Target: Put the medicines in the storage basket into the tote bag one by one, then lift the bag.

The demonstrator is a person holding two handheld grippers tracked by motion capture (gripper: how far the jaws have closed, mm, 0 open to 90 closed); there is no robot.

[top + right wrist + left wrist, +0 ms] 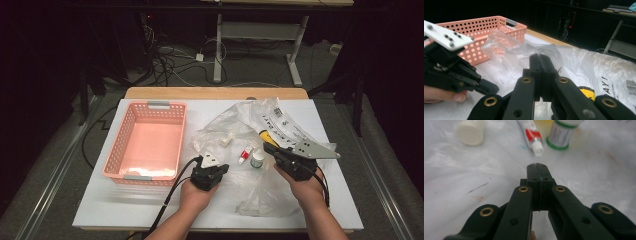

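My left gripper is shut near the table's front middle, its black jaws meeting over crinkled clear plastic with nothing visible between them. Just beyond its tips lie a small red-and-white tube, a white bottle with a green band and a small white cap-like piece. My right gripper is shut too, hovering over the clear plastic bag beside a yellow object. The left gripper rests on the table in the right gripper view.
A pink perforated basket stands on the left of the white table. The plastic bag with printed lettering spreads over the right half. Beyond the table's wooden far edge are cables and desk legs.
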